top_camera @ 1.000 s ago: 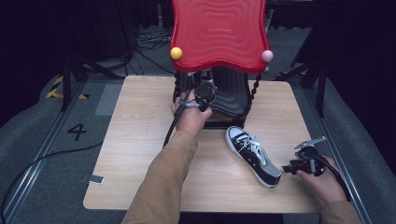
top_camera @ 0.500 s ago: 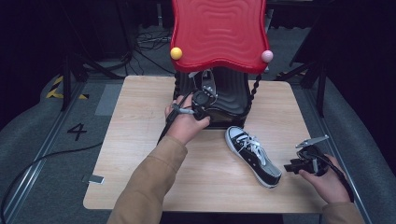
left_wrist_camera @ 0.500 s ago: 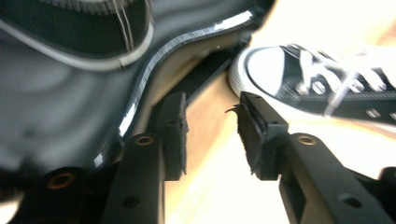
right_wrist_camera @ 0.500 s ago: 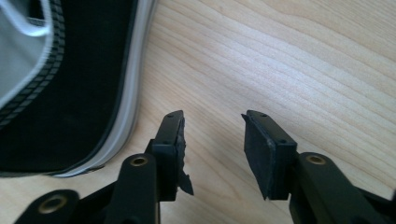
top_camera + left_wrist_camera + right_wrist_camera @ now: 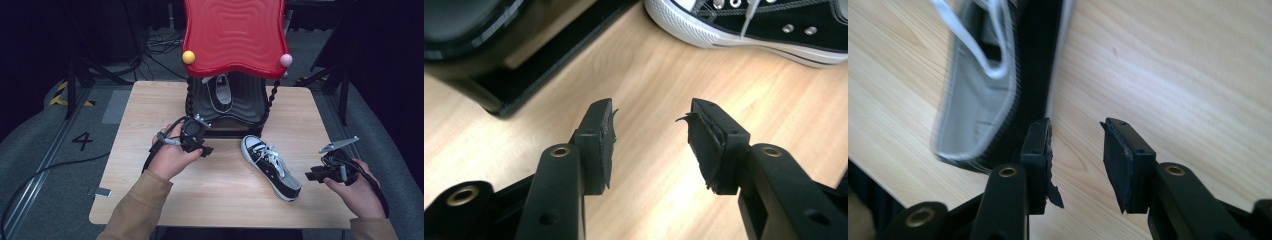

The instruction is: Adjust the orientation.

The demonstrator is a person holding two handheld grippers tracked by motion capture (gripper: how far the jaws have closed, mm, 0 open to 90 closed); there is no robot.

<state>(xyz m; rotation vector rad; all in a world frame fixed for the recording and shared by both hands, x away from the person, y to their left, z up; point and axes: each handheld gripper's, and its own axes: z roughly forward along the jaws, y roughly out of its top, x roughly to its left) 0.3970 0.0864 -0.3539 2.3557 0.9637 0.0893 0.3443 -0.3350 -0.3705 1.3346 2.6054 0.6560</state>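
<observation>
A black-and-white high-top sneaker (image 5: 272, 165) lies on the wooden table (image 5: 150, 200), toe toward the stand. A second matching sneaker (image 5: 220, 92) rests on the black lower shelf of a stand (image 5: 250, 105) with a red wavy top (image 5: 235, 35). My left gripper (image 5: 202, 146) hovers just in front of the stand's left side, open and empty; in the left gripper view (image 5: 651, 112) the sneaker's toe (image 5: 744, 25) lies ahead to the right. My right gripper (image 5: 311, 175) stands open beside the table sneaker's heel (image 5: 993, 75), which lies just left of its jaws (image 5: 1075, 130).
The stand's black base (image 5: 499, 65) sits close ahead of the left gripper. A yellow ball (image 5: 188, 56) and a pink ball (image 5: 285, 60) mark the red top's front corners. Bare wood lies at the table's left. Cables and tripod legs stand on the floor beyond.
My left gripper has pulled back out of the stand toward the person and to the left, and the sneaker on the shelf has come into sight. The right gripper has barely shifted.
</observation>
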